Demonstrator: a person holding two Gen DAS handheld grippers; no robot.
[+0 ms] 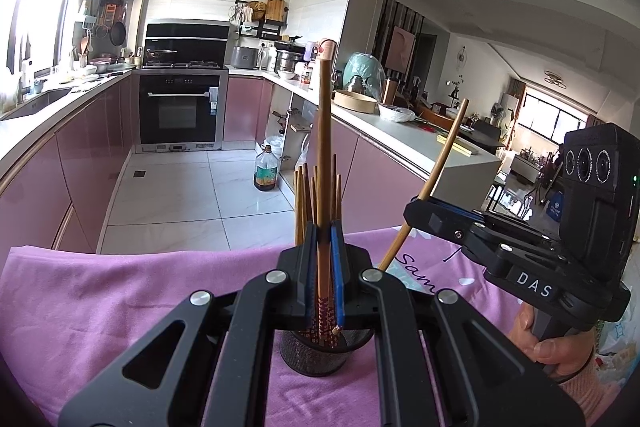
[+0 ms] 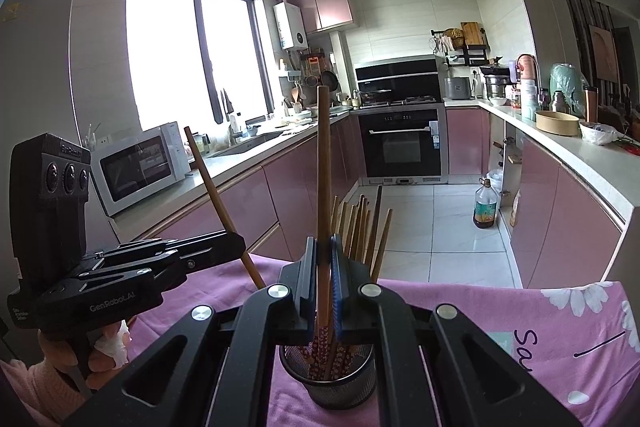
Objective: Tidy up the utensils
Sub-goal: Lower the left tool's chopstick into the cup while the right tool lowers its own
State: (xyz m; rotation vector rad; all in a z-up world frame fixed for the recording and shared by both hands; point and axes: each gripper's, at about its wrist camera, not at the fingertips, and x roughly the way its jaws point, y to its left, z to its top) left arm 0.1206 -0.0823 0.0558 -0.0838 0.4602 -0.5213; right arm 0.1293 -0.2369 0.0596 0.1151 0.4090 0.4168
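Left tool (image 1: 324, 239) pressed together on one brown chopstick (image 1: 325, 155), held upright over the black mesh holder (image 1: 316, 355); right tool (image 2: 323, 251) likewise pinches its own chopstick (image 2: 323, 163) upright above the same holder (image 2: 332, 379). Holder stands on the bench under a purple cloth (image 1: 120, 299), with a bundle of chopsticks (image 2: 360, 223) in it, patterned ends down, tips fanned upward. Beyond: white tiled floor (image 1: 180, 195), an oil bottle (image 1: 265, 169), pink cabinets, a built-in oven (image 1: 180, 107).
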